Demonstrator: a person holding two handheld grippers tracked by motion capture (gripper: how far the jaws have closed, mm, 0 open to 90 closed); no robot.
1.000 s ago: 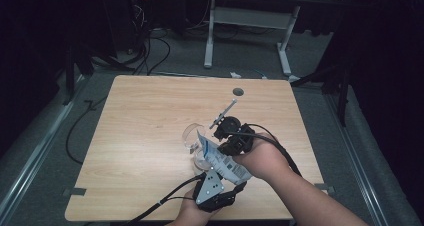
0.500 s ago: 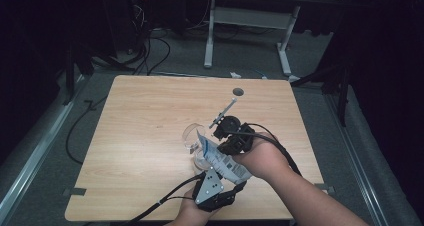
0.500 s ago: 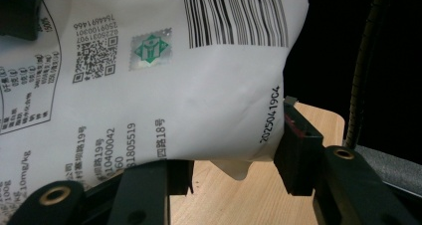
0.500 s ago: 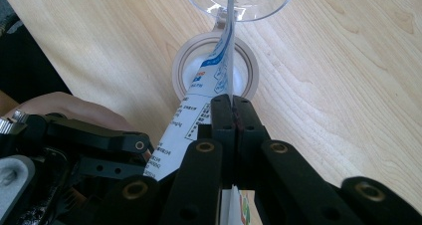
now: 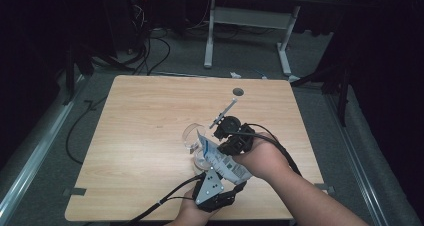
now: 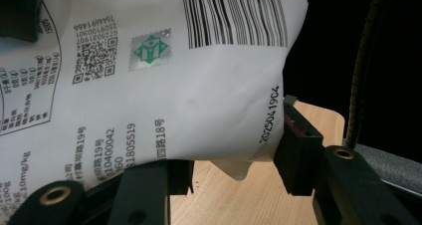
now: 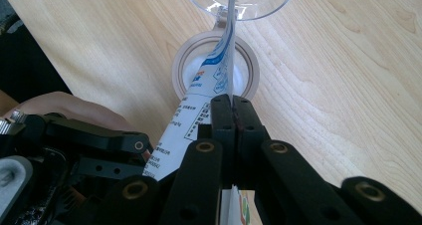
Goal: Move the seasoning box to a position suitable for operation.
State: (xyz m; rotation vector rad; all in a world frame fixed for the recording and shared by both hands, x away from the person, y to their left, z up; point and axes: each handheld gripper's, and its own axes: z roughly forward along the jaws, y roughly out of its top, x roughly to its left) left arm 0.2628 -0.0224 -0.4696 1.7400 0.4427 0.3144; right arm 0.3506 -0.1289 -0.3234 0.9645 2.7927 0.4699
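The worktop [image 5: 150, 136] is pale wood with a fine light-brown grain. The bag [image 6: 189, 85] is white, printed in black: a barcode of thin and thick bars, a small square QR pattern, rows of digits and characters, plus a silvery-green diamond sticker; its near end carries blue lettering. The glass [image 7: 239, 1] is clear and colourless. The roll of tape [image 7: 181, 70] is beige around a white middle. Both claws, left claw [image 6: 224, 170] and right claw [image 7: 232, 110], are matt black with brass-coloured rivets. The floor [image 5: 60, 131] is grey.

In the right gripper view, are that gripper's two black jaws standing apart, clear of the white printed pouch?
No: the right gripper has its jaws pressed together on the thin edge of the white printed plastic pouch.
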